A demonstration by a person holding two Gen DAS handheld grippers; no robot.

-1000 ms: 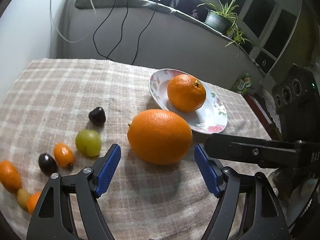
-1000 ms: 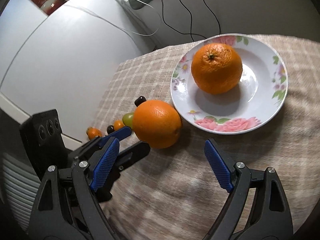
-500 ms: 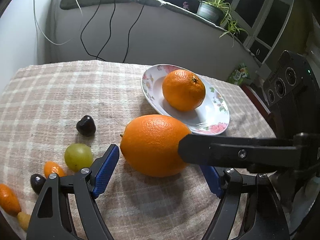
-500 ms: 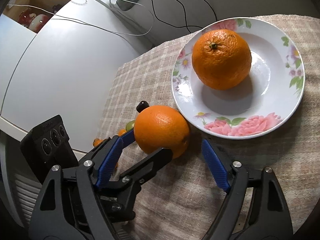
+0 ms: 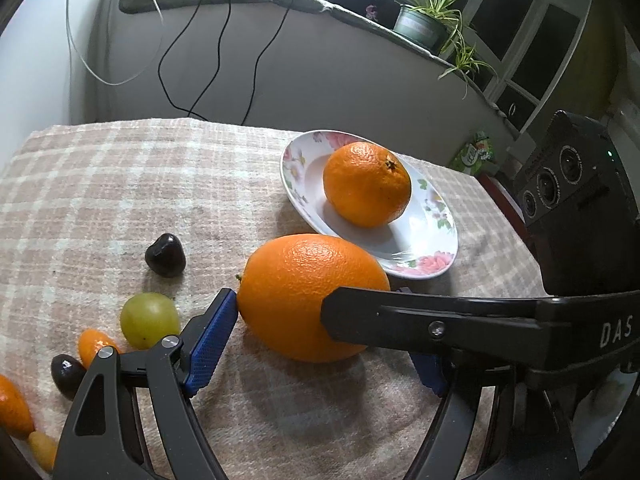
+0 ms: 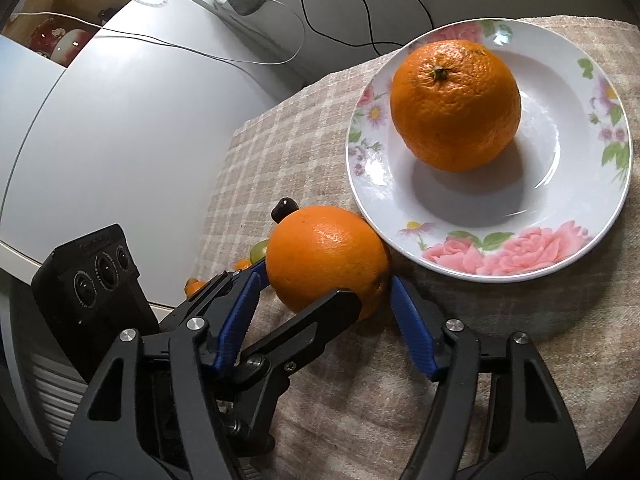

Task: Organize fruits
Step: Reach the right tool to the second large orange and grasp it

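Note:
A large oval orange (image 5: 304, 288) lies on the checked cloth just left of a flowered plate (image 5: 424, 256), which holds a rounder orange (image 5: 366, 184). My right gripper (image 6: 326, 276) reaches around the oval orange (image 6: 324, 252) and its jaws are closing. Its blue pads stand close to the orange's two sides, and no firm press shows. From the other side my left gripper (image 5: 320, 332) is open. Its left pad tip (image 5: 230, 304) sits at the orange's stem end, and its right pad is partly hidden behind the right gripper's finger (image 5: 420, 316).
Small fruits lie left of the oval orange: a dark cherry (image 5: 165, 255), a green grape (image 5: 150, 320), a kumquat (image 5: 94, 346) and several more toward the cloth's near left edge. A wall with hanging cables stands behind the table. A white surface (image 6: 120, 140) borders the cloth's left side.
The right gripper has come in from the right until its fingers flank the oval orange, and its jaws have narrowed. The left gripper has edged closer to the orange, still wide.

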